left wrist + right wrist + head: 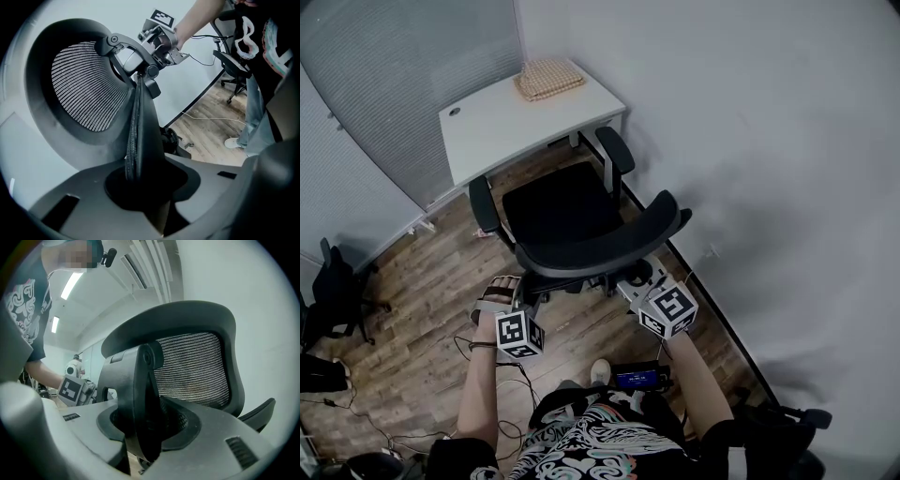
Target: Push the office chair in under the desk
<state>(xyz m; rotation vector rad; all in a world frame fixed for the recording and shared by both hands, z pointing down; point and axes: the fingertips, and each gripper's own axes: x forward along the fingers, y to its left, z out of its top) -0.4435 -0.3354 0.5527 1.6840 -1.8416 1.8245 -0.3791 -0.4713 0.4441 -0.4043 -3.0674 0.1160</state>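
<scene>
1. My left gripper (140,187) and right gripper (145,427) each clamp the backrest (600,246) rim, one on either side.
2. The office chair (567,211) stands ahead of them, with its seat just short of the desk (502,127).
3. I'd push both grippers evenly and straight ahead, so the chair doesn't swivel.

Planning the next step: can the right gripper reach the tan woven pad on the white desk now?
Probably not: the right gripper is shut on the black mesh chair backrest, and the chair stands between it and the tan woven pad on the white desk.
</scene>
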